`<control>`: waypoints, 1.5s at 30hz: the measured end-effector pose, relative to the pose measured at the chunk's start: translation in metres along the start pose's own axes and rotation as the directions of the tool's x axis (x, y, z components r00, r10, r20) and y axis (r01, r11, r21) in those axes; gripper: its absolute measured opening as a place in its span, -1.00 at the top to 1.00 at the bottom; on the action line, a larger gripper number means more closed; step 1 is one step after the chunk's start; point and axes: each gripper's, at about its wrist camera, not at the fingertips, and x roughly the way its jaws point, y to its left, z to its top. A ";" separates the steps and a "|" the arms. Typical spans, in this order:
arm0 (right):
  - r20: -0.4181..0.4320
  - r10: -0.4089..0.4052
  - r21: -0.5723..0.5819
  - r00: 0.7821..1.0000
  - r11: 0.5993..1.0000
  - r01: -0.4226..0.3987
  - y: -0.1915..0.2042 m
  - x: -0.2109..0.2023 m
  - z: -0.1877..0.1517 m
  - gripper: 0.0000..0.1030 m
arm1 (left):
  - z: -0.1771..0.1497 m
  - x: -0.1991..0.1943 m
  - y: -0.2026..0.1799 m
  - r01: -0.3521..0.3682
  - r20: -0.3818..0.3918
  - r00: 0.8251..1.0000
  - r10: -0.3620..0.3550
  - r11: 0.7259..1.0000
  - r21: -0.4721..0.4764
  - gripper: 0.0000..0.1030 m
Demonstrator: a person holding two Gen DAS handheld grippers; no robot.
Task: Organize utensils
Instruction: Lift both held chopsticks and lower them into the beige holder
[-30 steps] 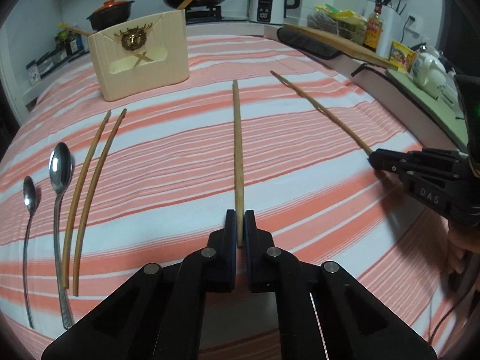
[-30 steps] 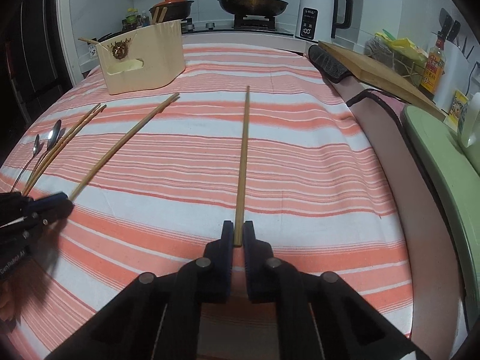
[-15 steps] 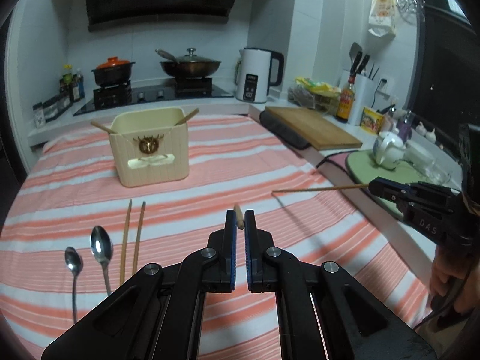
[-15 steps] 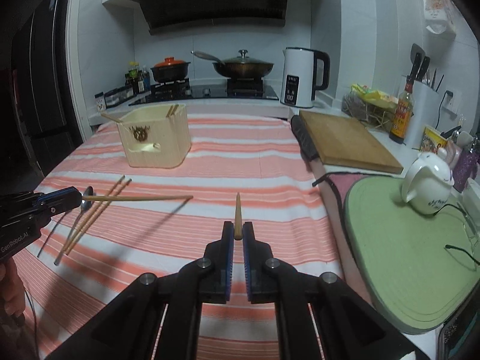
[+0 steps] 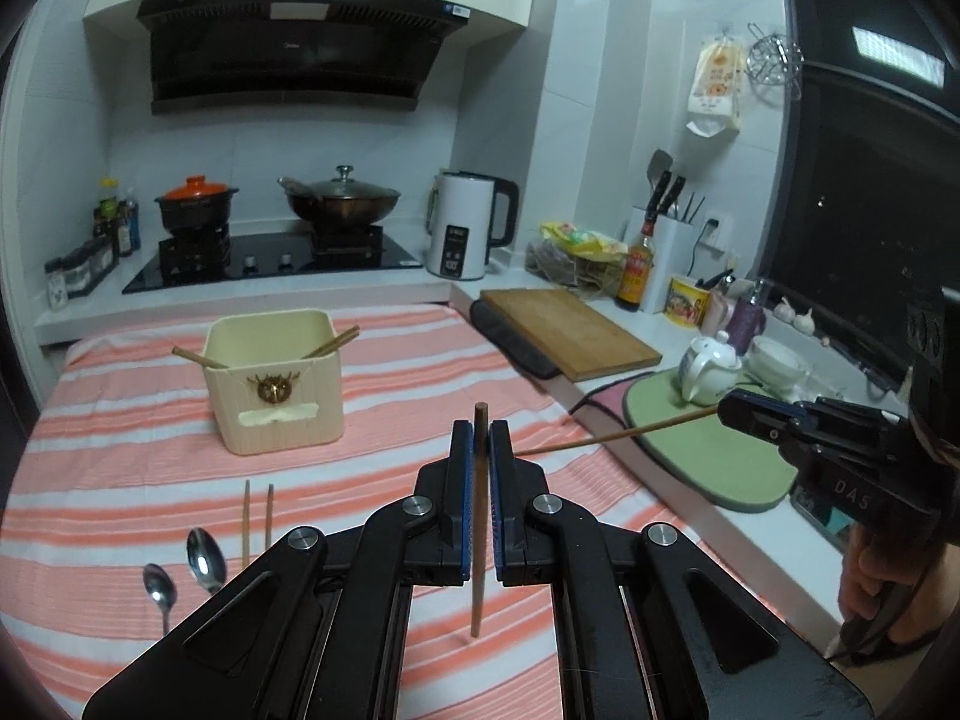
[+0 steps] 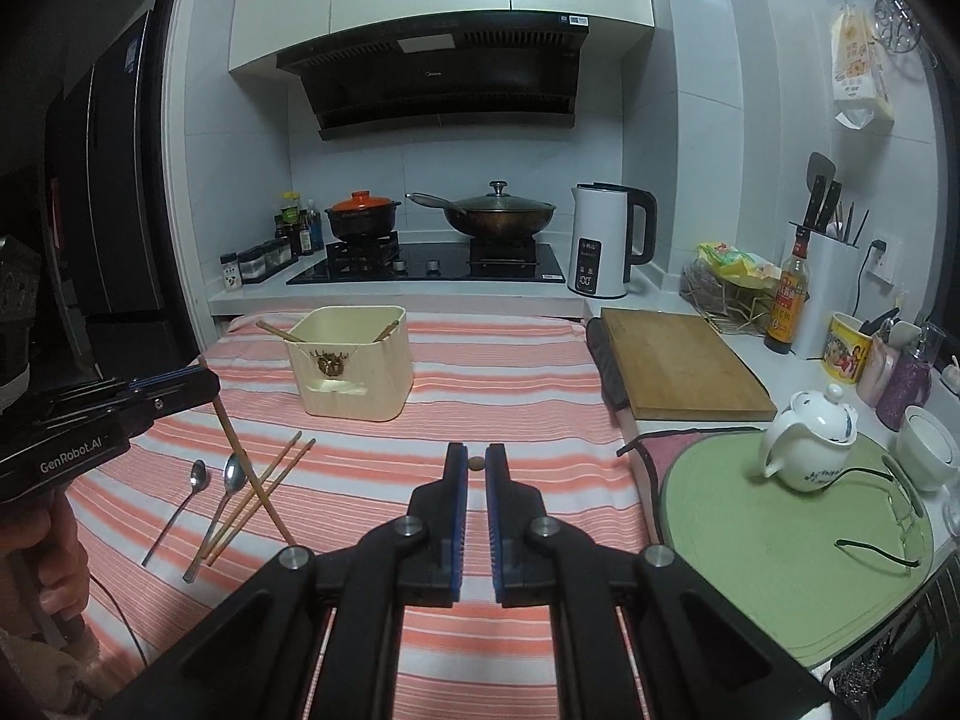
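Observation:
My left gripper (image 5: pixel 480 427) is shut on a long wooden chopstick (image 5: pixel 477 570) that hangs steeply down between its jaws, above the striped cloth. My right gripper (image 6: pixel 476 455) is shut on a second long chopstick (image 6: pixel 476 463), seen end-on. That chopstick (image 5: pixel 618 433) juts out leftward from the right gripper (image 5: pixel 729 409) in the left wrist view. A cream utensil box (image 5: pixel 276 384) with chopsticks leaning in it stands farther back on the cloth. Two spoons (image 5: pixel 207 552) and a chopstick pair (image 5: pixel 257 516) lie at the near left.
A wooden cutting board (image 6: pixel 678 366) lies on the right counter. Nearer on that counter a green mat (image 6: pixel 780 540) carries a white teapot (image 6: pixel 810 438) and glasses. Behind the cloth are a hob with pots and a white kettle (image 6: pixel 606 240). A hand grips each gripper's handle.
Both grippers have risen from the cloth, each carrying its long chopstick. The left one's chopstick, which lay flat pointing away, now hangs steeply down; the right one's shows end-on.

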 end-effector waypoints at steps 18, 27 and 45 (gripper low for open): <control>0.081 0.094 0.022 0.992 0.995 -0.096 0.020 -0.017 0.034 0.88 | 0.014 -0.029 0.019 0.000 0.037 0.999 0.001 1.000 -0.029 0.95; 0.130 0.144 0.004 0.981 0.989 -0.146 0.042 -0.003 0.071 0.88 | 0.062 -0.035 0.066 -0.033 0.038 0.999 0.035 0.997 -0.064 0.95; 0.207 0.169 -0.082 0.964 0.985 -0.155 0.117 0.115 0.183 0.88 | 0.170 0.036 0.176 -0.245 0.224 0.937 0.267 0.962 -0.121 0.95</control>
